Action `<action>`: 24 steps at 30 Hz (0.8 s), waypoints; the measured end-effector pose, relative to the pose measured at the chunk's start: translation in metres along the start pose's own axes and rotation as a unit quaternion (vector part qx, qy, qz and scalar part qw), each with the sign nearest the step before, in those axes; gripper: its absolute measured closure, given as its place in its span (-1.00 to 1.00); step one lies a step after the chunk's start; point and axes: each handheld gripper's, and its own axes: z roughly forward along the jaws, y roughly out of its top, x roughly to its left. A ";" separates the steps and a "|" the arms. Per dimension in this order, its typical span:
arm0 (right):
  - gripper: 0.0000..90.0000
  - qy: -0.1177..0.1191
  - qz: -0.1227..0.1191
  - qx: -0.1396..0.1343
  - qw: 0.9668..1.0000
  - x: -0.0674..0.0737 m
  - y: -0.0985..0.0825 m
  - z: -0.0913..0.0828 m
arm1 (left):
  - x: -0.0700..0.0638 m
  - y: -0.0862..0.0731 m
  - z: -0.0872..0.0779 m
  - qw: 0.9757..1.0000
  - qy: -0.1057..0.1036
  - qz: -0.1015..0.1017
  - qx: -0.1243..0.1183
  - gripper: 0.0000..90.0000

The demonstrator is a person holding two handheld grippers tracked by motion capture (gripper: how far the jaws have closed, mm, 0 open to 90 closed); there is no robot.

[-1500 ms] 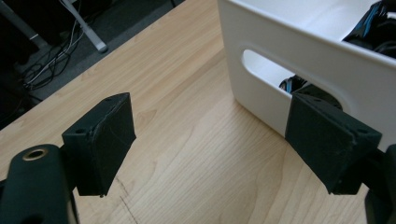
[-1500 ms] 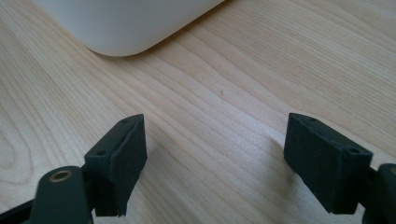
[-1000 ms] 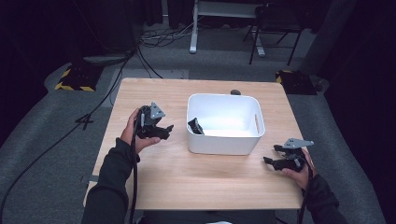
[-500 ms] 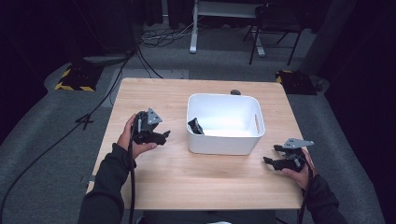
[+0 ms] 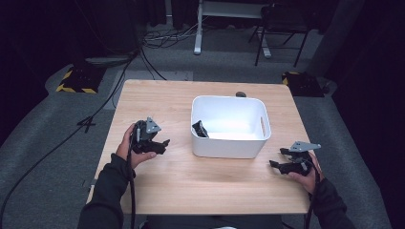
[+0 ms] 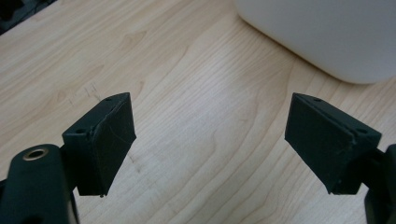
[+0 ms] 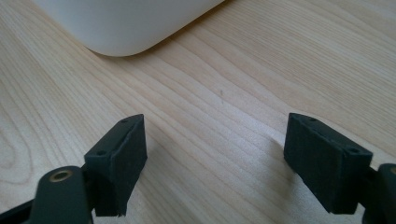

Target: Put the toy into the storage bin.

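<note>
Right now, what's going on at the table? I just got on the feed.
A person sits at a wooden table with a two-jaw gripper in each hand. Both the left gripper and the right gripper are open and empty, held low over bare wood on either side of a white bin. A small black object lies inside the bin at its left end. Nothing is gripped at this moment.

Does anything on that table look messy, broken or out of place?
Nothing stands out. The white bin sits squarely on the table, with one small black item leaning in its left corner. Both the left gripper and the right gripper are open and empty.
</note>
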 end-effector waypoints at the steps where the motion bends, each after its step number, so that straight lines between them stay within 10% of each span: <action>1: -0.52 0.000 -0.001 0.000 1.000 0.000 0.000 0.000 | 0.000 -0.002 0.001 1.000 -0.009 -0.004 0.000 -0.64; 24: -0.52 0.000 -0.002 0.000 1.000 0.000 0.000 0.000 | 0.000 -0.037 -0.004 1.000 -0.010 -0.011 0.019 -0.64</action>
